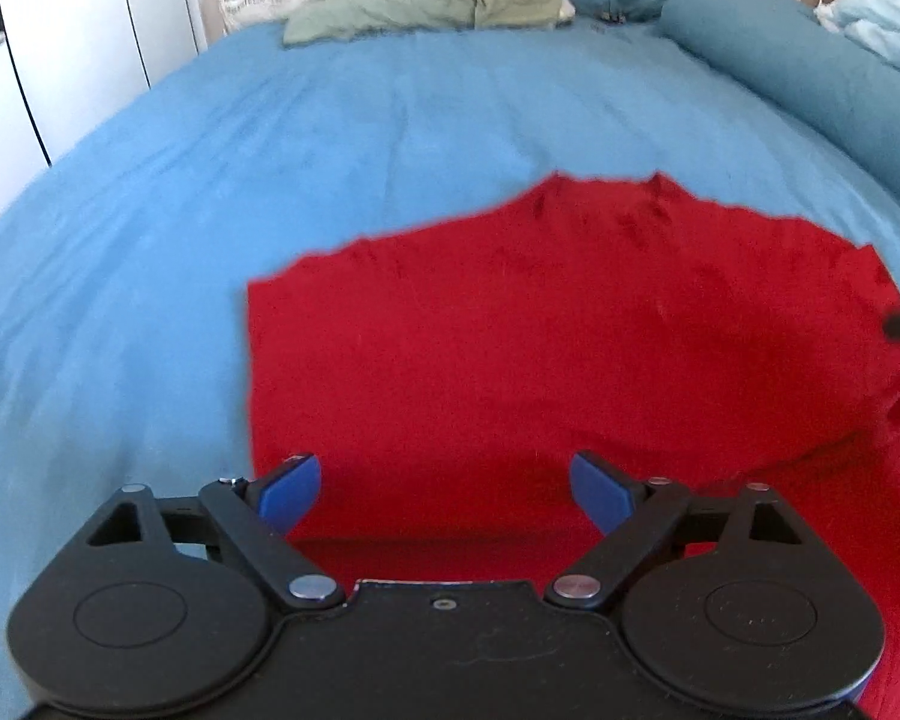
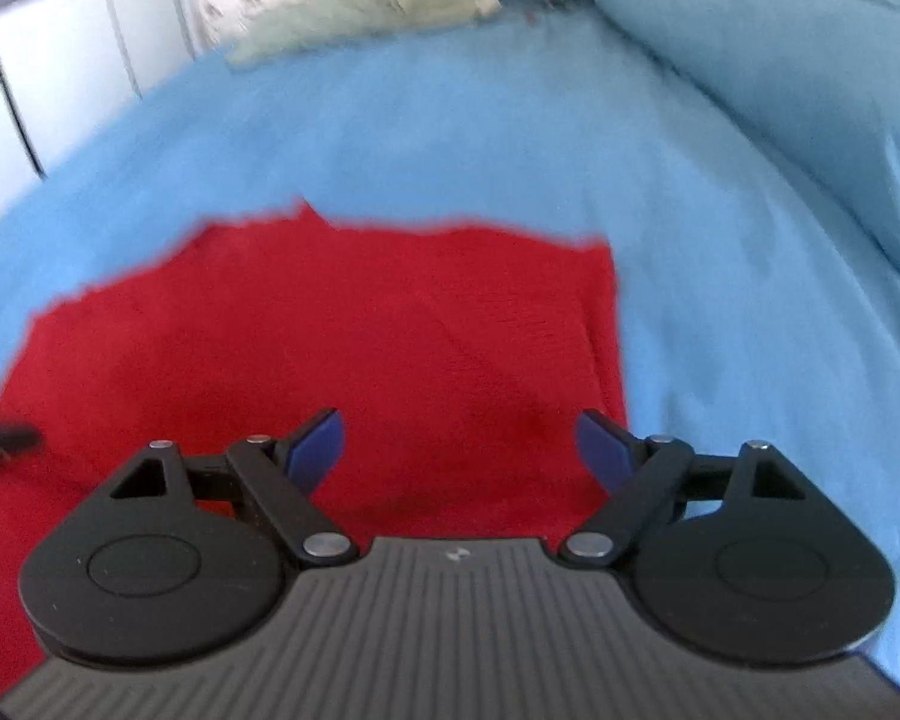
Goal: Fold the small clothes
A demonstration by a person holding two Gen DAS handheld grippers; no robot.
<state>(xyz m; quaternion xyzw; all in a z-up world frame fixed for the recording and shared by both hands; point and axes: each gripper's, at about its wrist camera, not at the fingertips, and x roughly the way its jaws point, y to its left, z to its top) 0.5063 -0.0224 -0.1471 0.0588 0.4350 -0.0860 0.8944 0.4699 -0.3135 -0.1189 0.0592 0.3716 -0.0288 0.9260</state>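
Red garment [image 1: 540, 330] lies spread flat on the blue bedspread [image 1: 330, 150], a fold apparently about to begin. Left gripper [image 1: 445, 489] and right gripper [image 2: 459, 450] hover over its near edge, jaws wide, holding nothing. Next: pinch the near corners.

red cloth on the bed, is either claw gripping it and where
Neither. The left claw and right claw both stand open above the flat red fabric garment.
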